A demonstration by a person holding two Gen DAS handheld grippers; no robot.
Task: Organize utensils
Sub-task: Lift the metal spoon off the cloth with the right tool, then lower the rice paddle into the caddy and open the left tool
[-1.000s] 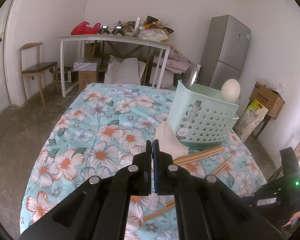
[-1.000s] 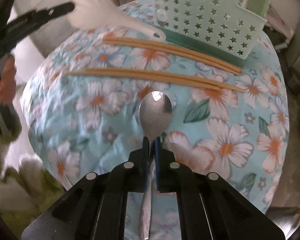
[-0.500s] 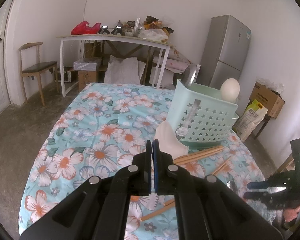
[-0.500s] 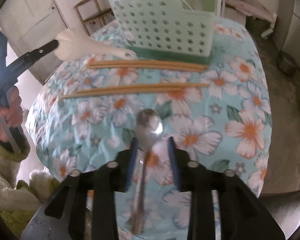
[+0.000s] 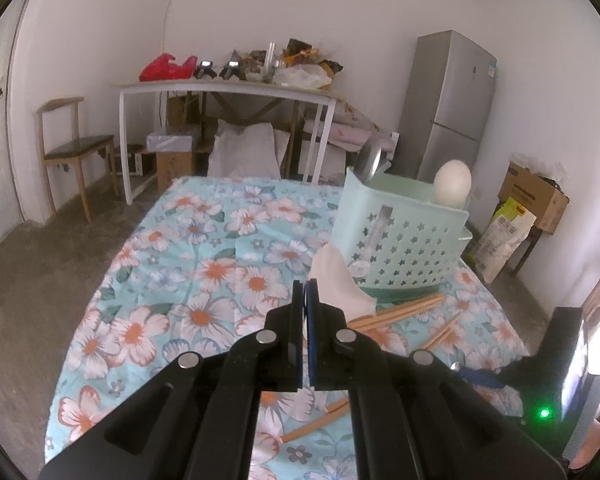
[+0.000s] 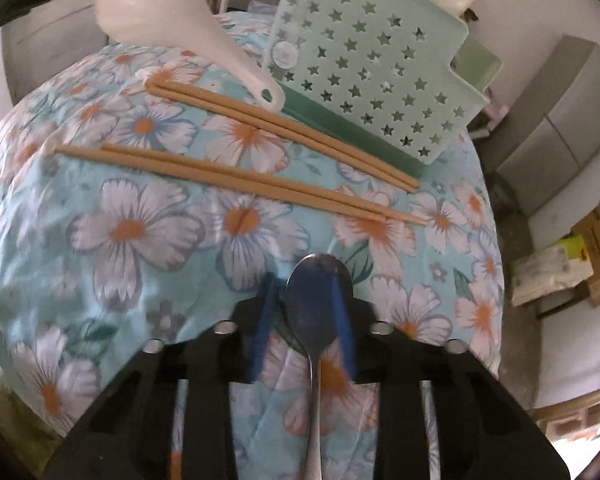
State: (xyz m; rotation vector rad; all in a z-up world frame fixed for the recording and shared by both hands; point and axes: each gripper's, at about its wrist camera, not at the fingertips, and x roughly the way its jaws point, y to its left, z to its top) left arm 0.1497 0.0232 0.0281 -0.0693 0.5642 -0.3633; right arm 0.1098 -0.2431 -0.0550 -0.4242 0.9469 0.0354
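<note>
A pale green plastic basket (image 5: 400, 240) with star-shaped cut-outs stands on the flowered tablecloth (image 5: 204, 264), and it already holds utensils: a white spoon bowl (image 5: 453, 183) sticks up above its far rim and a metal spoon bowl (image 5: 371, 162) rises at its back corner; what else lies inside is hidden by the wall. From the right wrist view the same basket (image 6: 372, 76) sits on a darker green base, with two pairs of wooden chopsticks lying loose on the cloth in front of it, one pair (image 6: 280, 128) just beside the base and the other pair (image 6: 236, 178) nearer the camera. The left gripper (image 5: 305, 292) has its fingers pressed together, pinching the edge of a white ceramic spoon (image 5: 338, 284) whose handle end reaches down to the cloth by the basket's base. The right gripper (image 6: 305, 300) points steeply down over a metal spoon (image 6: 316, 312) that lies on the cloth; its blue-padded fingers (image 6: 264, 320) flank the spoon's bowl and neck and have just been closing, though a gap still shows on each side, so the spoon sits between them without being clamped.
</note>
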